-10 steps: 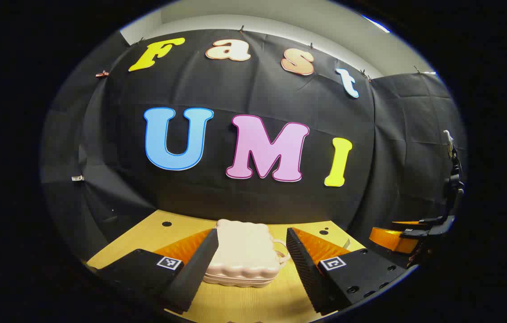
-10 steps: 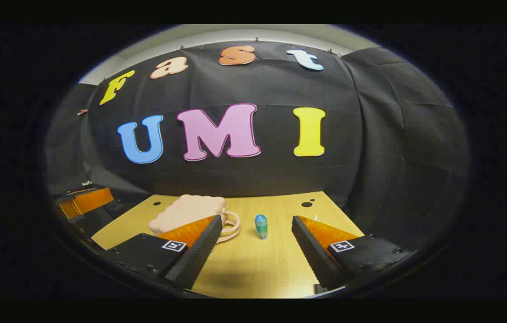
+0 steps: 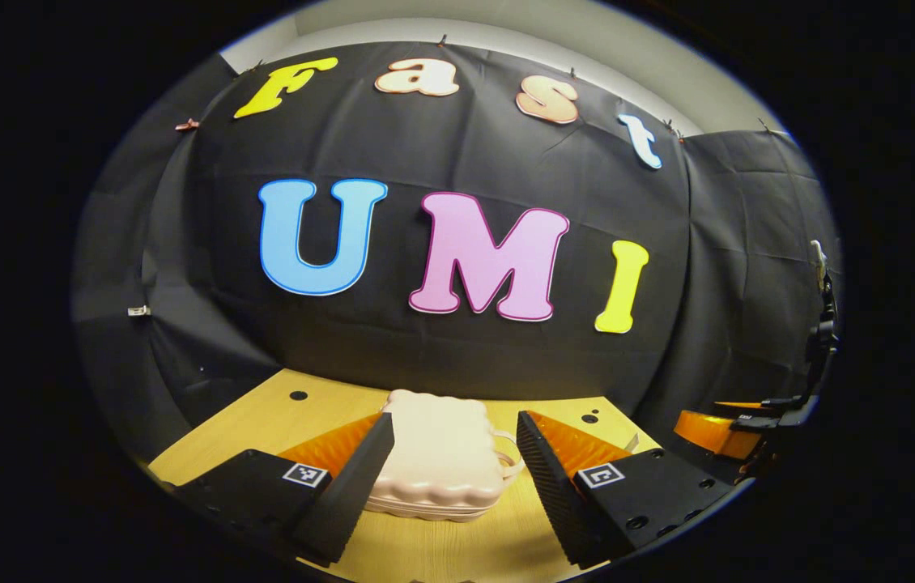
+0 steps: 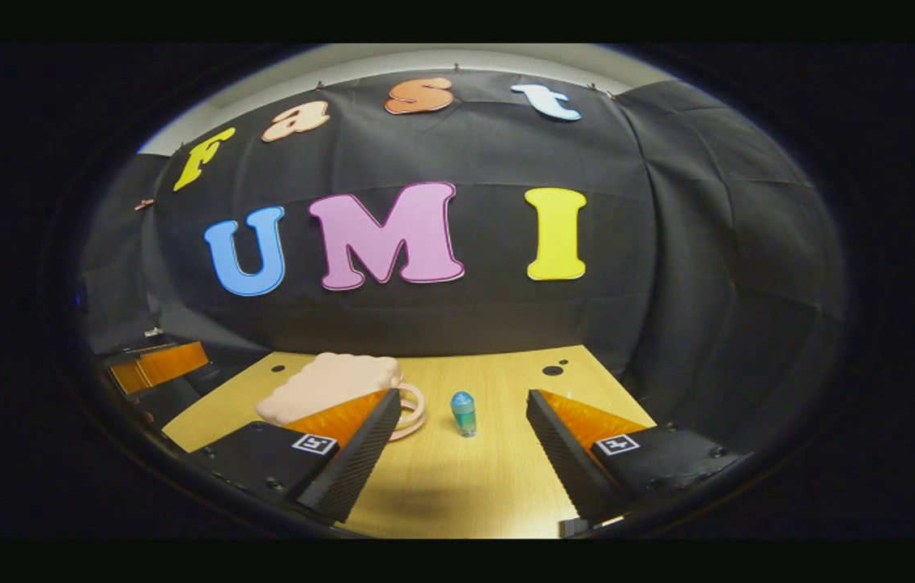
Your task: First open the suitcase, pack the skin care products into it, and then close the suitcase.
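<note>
A small pale pink suitcase with a scalloped edge lies flat and closed on the wooden table, its handle pointing right. My left gripper is open, low over the table, with the suitcase ahead between its fingers. In the right gripper view the same suitcase lies at the left, its handle toward a small blue-green skin care bottle standing upright. My right gripper is open, and the bottle stands a little beyond the gap between its fingers. The other gripper shows at the far right of the left gripper view.
The wooden table has small dark holes near its back edge. The black cloth wall stands right behind the table. The left gripper shows at the left edge of the right gripper view.
Both views have shifted slightly: the suitcase and bottle sit a little further left in the right gripper view. Nothing on the table has moved.
</note>
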{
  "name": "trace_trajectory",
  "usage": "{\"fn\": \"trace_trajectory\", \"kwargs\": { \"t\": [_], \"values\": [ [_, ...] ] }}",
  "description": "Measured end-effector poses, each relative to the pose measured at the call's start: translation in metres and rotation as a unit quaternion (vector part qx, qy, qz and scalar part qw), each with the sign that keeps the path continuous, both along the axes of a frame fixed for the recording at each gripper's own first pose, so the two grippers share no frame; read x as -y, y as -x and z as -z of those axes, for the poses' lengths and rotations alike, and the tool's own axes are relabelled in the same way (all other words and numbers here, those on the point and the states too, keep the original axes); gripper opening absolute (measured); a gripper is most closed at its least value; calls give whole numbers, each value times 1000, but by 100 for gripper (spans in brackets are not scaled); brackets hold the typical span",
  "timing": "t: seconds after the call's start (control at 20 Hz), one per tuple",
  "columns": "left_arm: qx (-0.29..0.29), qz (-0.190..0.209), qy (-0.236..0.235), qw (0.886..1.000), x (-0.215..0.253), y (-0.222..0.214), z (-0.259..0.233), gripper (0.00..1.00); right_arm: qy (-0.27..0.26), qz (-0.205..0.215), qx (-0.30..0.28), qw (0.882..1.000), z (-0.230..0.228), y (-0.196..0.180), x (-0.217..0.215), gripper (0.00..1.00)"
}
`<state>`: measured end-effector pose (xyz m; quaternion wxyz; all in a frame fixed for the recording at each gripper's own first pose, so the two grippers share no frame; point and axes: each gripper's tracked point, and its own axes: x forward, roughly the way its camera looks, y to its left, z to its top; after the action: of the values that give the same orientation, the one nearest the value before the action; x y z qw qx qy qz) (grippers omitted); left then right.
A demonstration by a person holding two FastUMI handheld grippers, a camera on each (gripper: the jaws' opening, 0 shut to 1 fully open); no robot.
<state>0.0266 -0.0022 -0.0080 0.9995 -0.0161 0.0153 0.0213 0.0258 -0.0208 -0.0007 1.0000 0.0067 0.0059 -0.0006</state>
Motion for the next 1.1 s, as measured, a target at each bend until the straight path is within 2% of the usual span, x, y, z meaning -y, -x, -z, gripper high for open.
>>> {"fn": "trace_trajectory", "kwargs": {
  "t": [0.2,0.6,0.85,1.1],
  "values": [
    [-3,-5,-17,1000,-4,-6,1,96,-1,-1,-6,1000,4,-6,3,99],
    [-12,8,-22,1000,10,-31,4,96,3,8,-2,1000,3,-9,12,99],
    [-53,44,-18,997,45,-81,22,96,6,24,7,1000,3,-22,34,99],
    [-109,84,-13,990,92,-147,65,96,0,26,2,1000,9,-36,51,99]
  ]
}}
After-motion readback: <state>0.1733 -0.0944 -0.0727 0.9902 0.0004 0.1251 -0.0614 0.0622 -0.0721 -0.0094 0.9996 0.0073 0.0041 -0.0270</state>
